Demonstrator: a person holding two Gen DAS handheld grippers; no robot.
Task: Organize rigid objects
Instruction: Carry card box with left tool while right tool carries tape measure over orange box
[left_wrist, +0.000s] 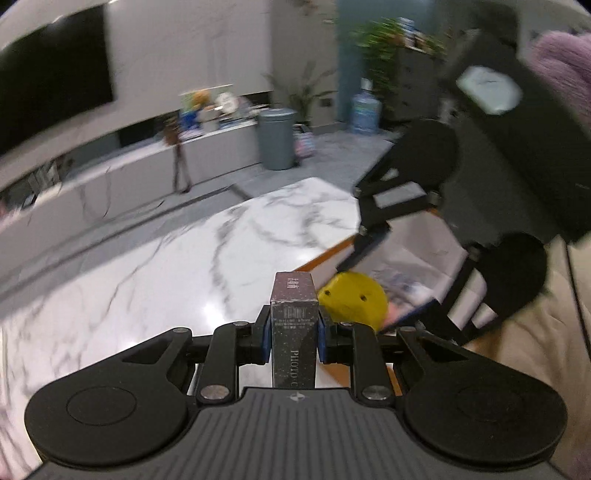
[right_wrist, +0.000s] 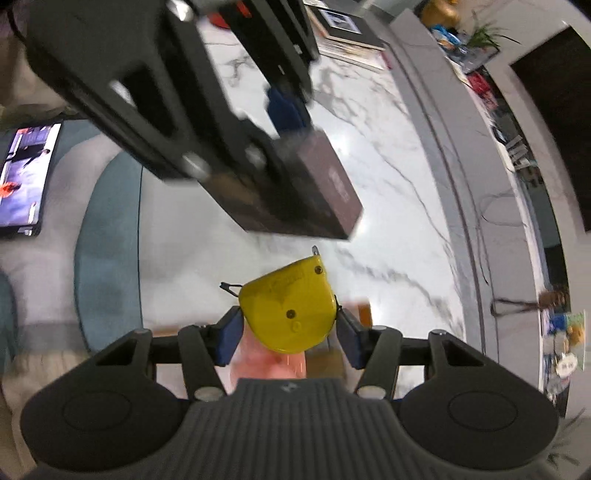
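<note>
My left gripper (left_wrist: 294, 338) is shut on a dark slim box (left_wrist: 294, 328) printed "PHOTO C", held upright above the white marble table (left_wrist: 184, 266). The same box (right_wrist: 317, 192) shows in the right wrist view, clamped in the left gripper (right_wrist: 288, 133) over the table. My right gripper (right_wrist: 290, 332) is shut on a yellow tape measure (right_wrist: 290, 314), its blue pads (right_wrist: 231, 336) against both sides. The tape measure (left_wrist: 352, 299) also shows in the left wrist view just right of the box, with the right gripper (left_wrist: 388, 295) coming in from the upper right.
A book stack (right_wrist: 351, 37) lies at the table's far end. A tablet (right_wrist: 26, 177) with a lit screen rests on a cushion at left. A grey bin (left_wrist: 277, 138) and a water jug (left_wrist: 365, 110) stand on the floor beyond the table. A wooden tray edge (left_wrist: 325, 254) lies under the right gripper.
</note>
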